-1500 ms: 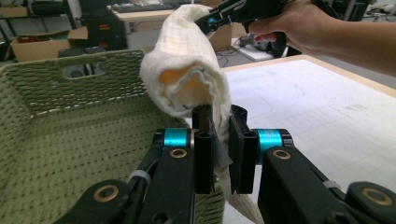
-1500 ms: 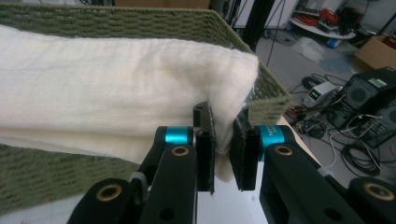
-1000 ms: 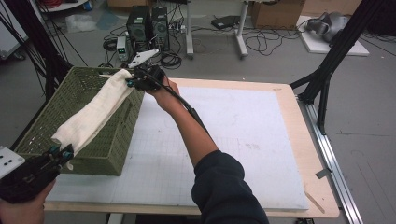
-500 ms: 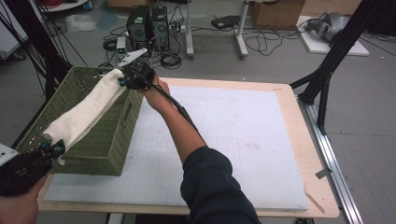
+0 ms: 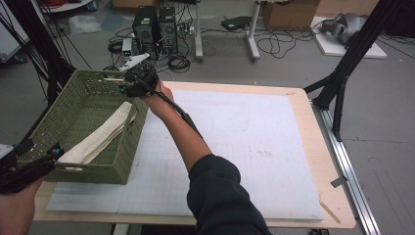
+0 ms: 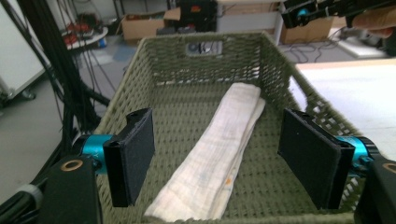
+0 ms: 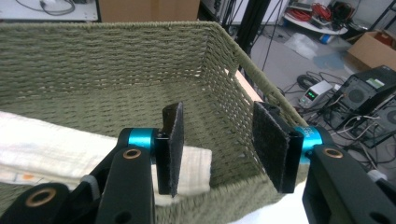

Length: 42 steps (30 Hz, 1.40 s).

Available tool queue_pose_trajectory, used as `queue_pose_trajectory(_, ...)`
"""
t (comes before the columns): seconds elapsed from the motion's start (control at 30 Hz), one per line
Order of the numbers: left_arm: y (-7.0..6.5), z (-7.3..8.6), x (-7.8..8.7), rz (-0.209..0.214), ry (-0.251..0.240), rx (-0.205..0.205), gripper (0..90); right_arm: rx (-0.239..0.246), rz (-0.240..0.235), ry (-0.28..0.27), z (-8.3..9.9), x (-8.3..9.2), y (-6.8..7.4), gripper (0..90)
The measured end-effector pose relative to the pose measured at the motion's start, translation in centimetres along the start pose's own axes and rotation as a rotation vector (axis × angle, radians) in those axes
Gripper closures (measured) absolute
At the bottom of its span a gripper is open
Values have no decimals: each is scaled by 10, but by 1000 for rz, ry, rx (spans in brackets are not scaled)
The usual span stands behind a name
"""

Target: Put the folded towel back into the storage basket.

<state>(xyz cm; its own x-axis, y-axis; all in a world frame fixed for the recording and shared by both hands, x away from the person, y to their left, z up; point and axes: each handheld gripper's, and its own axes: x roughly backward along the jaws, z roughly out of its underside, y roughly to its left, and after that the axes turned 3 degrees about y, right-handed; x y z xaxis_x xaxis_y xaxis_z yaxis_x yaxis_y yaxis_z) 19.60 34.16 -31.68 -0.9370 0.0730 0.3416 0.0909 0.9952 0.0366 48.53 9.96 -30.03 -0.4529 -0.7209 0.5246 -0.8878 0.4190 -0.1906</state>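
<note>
At the lower left of the high view, your left claw [image 5: 36,159] sits just outside the near end of the olive-green woven rectangular basket [image 5: 125,147]. In the left gripper view its jaws stand wide apart with nothing between them, framing the folded cream cloth strip [image 6: 219,154] beyond. That cloth lies flat on the basket floor, running lengthwise from the near wall toward the far end, closer to the wall on the right of that view. The basket rests on the white gridded mat [image 5: 244,142] covering the pale wooden worktop [image 5: 328,161], at its left edge. Farther up the high view, your right claw [image 5: 128,83] hangs over the basket's far right corner. In the right gripper view its jaws are parted and empty above the rim, the cloth's end below them.
</note>
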Motion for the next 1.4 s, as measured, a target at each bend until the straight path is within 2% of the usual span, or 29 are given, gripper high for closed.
queue_pose_trajectory(0.07, -3, -2, 1, 14, -13, -1, 260, -8, -6, -6, 3, 7, -3, 520)
queue_pose_trajectory(0.1, -7, -3, 1, 44, -24, 2, 260, -26, -24, -21, 7, 16, -7, 507)
queue_pose_trajectory(0.17, -10, -4, 0, 60, -28, 8, 247, -45, -44, -33, 13, 26, -10, 477)
queue_pose_trajectory(0.23, -14, -6, -2, 122, -20, 31, 249, -68, -64, -41, 19, 37, -12, 429)
queue_pose_trajectory(0.33, -22, -6, -9, 185, -25, 58, 234, -84, -66, -54, 26, 48, -14, 374)
queue_pose_trajectory(0.4, -28, -7, -13, 212, -21, 64, 201, -107, -66, -57, 33, 58, -17, 320)
queue_pose_trajectory(0.5, -37, -9, -19, 243, -24, 76, 200, -141, -63, -63, 42, 72, -23, 255)
queue_pose_trajectory(0.57, -43, -11, -23, 272, -27, 80, 200, -139, -66, -59, 51, 84, -27, 214)
queue_pose_trajectory(0.63, -49, -13, -27, 308, -33, 84, 200, -140, -58, -53, 54, 88, -28, 209)
queue_pose_trajectory(0.7, -57, -15, -32, 349, -36, 69, 200, -140, -48, -43, 64, 101, -32, 208)
queue_pose_trajectory(0.73, -61, -16, -34, 362, -36, 61, 200, -140, -48, -43, 64, 101, -32, 208)
queue_pose_trajectory(0.83, -73, -19, -40, 401, -44, 47, 200, -164, -38, -51, 77, 119, -39, 207)
queue_pose_trajectory(0.87, -77, -19, -42, 414, -44, 41, 200, -164, -38, -51, 77, 119, -39, 207)
queue_pose_trajectory(1.0, -92, -21, -49, 462, -50, 24, 202, -183, -19, -51, 91, 140, -47, 204)
queue_pose_trajectory(1.17, -111, -23, -59, 531, -60, 10, 204, -192, 3, -49, 102, 156, -52, 198)
queue_pose_trajectory(1.33, -131, -24, -69, 591, -56, -7, 204, -214, 38, -42, 125, 182, -57, 189)
queue_pose_trajectory(1.4, -139, -24, -74, 617, -44, -12, 203, -224, 44, -42, 129, 186, -58, 189)
